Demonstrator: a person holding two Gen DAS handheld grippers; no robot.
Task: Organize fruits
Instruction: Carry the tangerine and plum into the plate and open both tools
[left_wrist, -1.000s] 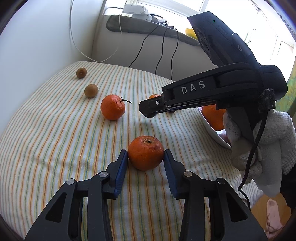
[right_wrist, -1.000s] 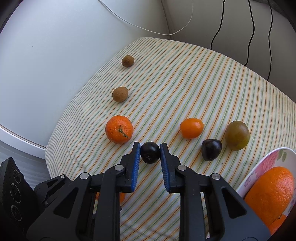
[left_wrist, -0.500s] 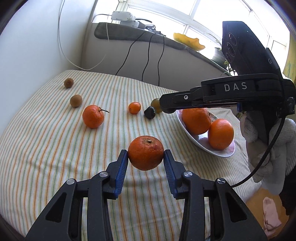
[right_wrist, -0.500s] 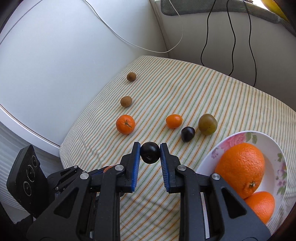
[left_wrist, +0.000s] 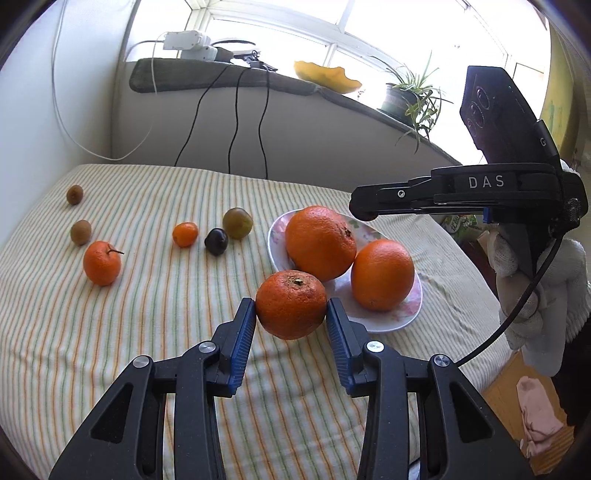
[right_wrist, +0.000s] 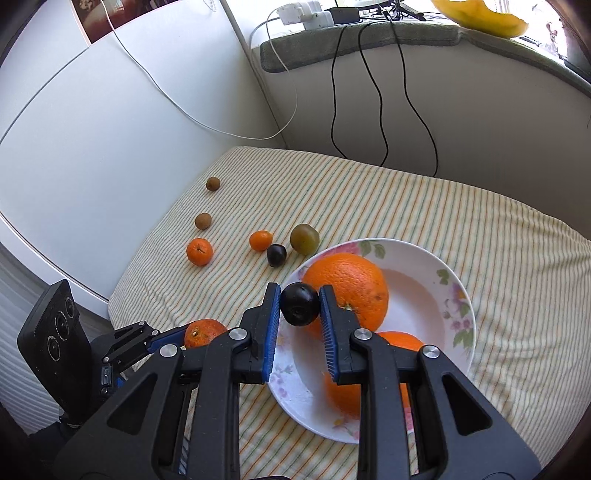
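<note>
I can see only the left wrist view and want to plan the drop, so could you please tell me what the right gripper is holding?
Observer: The right gripper is shut on a small dark plum.
Operator: Thank you. Where does it sit relative to the bowl?
Observer: In the right wrist view it appears over the left rim of the flowered bowl, in front of the big orange.
Operator: Is there free room inside the bowl?
Observer: Yes, the right side of the bowl's inside shows bare white, with no fruit on it.
</note>
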